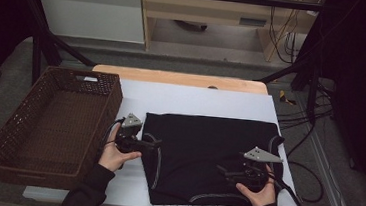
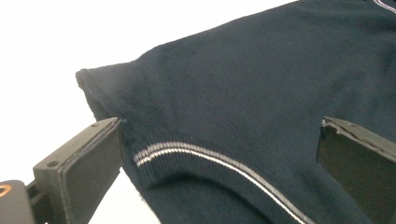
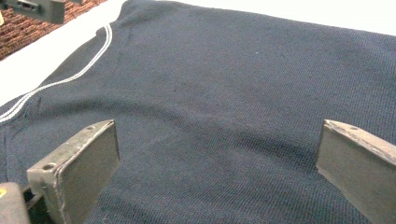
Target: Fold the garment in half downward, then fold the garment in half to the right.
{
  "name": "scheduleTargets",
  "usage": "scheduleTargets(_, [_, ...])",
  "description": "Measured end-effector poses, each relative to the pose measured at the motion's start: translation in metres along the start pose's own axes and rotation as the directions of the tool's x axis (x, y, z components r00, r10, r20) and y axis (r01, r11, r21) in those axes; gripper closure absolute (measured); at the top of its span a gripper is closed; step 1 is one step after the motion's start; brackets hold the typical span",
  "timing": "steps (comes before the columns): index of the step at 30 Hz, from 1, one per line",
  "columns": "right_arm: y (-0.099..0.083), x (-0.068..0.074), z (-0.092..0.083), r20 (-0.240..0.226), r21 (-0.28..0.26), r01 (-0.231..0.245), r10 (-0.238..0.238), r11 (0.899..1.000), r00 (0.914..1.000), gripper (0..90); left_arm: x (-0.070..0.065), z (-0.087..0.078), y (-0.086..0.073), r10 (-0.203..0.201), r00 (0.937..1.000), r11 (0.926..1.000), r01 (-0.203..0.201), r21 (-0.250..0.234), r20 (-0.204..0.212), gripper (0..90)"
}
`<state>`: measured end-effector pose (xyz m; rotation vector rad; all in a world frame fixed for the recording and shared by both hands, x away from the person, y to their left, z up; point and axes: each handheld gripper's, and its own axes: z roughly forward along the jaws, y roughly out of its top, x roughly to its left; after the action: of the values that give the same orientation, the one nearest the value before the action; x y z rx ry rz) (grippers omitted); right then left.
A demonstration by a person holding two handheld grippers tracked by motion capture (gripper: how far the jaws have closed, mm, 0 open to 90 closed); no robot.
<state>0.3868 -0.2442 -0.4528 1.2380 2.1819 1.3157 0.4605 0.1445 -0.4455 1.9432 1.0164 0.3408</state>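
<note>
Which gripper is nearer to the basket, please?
Left. The left gripper sits at the garment's left edge, just right of the basket. The right gripper is over the garment's right part, far across the table.

I see the wicker basket walling off the left side; white table beyond the dark garment lies open.

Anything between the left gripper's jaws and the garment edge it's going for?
Nothing visible. In the left gripper view the open jaws of the left gripper straddle the striped edge of the dark garment, with bare white table surface beside it. The wicker basket sits off to the left, apart from the garment.
</note>
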Motion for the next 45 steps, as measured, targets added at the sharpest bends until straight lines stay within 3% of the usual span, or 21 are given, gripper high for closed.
scheduleTargets(13, [0.0, 0.001, 0.0, 0.0, 0.004, 0.0, 0.0, 1.0, 1.0, 0.7, 0.008, 0.015, 0.015, -0.037, 0.9982, 0.9993, 0.037, -0.004, -0.047, 2.3])
scheduleTargets(20, [0.0, 0.001, 0.001, 0.001, 0.0, -0.005, 0.005, 1.0, 1.0, 0.7, 0.016, 0.027, 0.016, -0.042, 0.9945, 0.999, 0.041, -0.018, -0.096, 8.0])
scheduleTargets(31, [-0.001, 0.002, 0.002, -0.003, 0.008, 0.001, -0.001, 1.0, 1.0, 0.7, 0.039, 0.042, 0.011, -0.084, 0.9863, 0.996, 0.079, -0.042, -0.142, 26.5])
scheduleTargets(37, [-0.001, 0.002, 0.001, -0.009, 0.009, -0.004, 0.004, 1.0, 1.0, 0.7, 0.049, 0.051, 0.004, -0.11, 0.9818, 0.9938, 0.111, 0.002, -0.155, 33.2])
scheduleTargets(45, [-0.001, 0.002, 0.001, -0.009, 0.01, -0.001, 0.001, 1.0, 1.0, 0.7, 0.05, 0.058, 0.002, -0.092, 0.9813, 0.9949, 0.098, 0.025, -0.169, 45.0])
